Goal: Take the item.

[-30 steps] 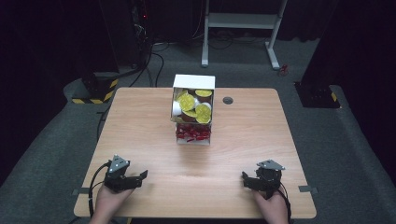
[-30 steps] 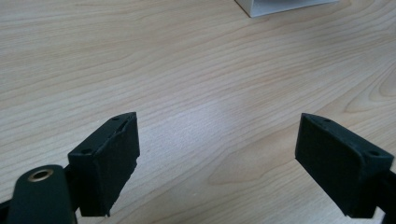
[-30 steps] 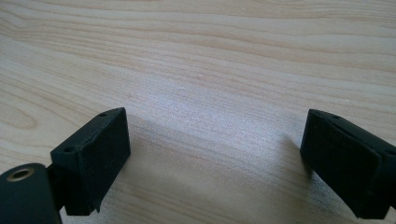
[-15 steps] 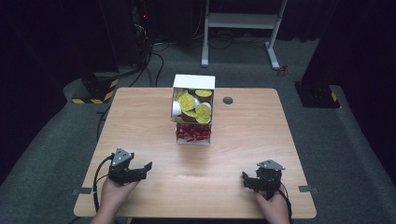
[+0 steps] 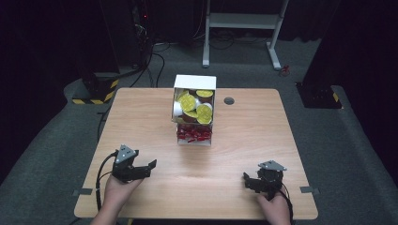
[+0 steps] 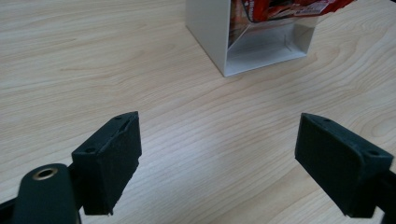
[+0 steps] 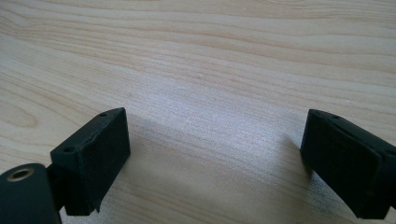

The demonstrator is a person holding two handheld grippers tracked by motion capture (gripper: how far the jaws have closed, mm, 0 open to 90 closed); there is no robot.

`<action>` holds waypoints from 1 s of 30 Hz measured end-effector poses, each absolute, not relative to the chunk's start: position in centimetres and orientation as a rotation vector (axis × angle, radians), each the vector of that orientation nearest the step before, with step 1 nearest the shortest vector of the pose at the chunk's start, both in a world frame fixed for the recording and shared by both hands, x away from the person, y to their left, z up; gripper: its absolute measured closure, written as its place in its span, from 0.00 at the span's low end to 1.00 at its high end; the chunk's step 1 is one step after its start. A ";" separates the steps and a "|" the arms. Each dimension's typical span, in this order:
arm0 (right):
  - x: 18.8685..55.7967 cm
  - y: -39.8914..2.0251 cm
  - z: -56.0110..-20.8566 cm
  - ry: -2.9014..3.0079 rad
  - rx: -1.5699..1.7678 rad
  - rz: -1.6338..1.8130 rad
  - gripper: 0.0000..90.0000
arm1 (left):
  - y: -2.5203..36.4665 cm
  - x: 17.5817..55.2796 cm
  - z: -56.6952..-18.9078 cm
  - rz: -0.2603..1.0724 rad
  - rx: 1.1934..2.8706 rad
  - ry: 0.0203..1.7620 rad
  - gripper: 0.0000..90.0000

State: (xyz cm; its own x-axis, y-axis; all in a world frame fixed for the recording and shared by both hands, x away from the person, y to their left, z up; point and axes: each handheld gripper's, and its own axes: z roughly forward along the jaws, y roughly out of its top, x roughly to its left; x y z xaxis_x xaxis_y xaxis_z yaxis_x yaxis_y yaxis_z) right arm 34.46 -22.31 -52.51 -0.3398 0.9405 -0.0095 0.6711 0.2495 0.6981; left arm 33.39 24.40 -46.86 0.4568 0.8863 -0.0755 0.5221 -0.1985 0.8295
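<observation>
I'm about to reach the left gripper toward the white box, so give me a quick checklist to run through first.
1. Left gripper open: ok, jaws wide apart, nothing between them.
2. Right gripper open and out of the way: ok, low over bare table near the person's edge.
3. Path to the white box: ok, only bare wood ahead of the left jaws.
4. Box upright and steady: ok, standing mid-table.
5. Red packets reachable in the lower opening: ok, they show at the front.
6. Yellow-lidded cups secure in the upper part: cannot tell.
</observation>
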 end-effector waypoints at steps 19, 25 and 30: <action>34.5 -22.3 -52.5 2.098 1.469 0.846 0.09 | 21.6 34.8 -45.0 0.522 1.848 1.099 0.19; 34.5 -22.3 -52.5 2.099 1.469 0.846 0.09 | 21.2 35.1 -44.5 0.539 1.844 1.085 0.19; 34.5 -22.3 -52.5 2.098 1.469 0.846 0.09 | 21.1 35.4 -44.1 0.537 1.844 1.078 0.19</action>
State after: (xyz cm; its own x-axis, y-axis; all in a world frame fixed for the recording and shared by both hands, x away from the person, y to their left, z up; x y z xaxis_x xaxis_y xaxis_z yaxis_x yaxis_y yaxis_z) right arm 34.45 -22.30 -52.51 -0.3386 0.9409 -0.0094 0.6714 0.2486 0.6982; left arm 35.42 21.07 -44.07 0.5243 0.8486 -0.0705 0.4551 -0.2092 0.8655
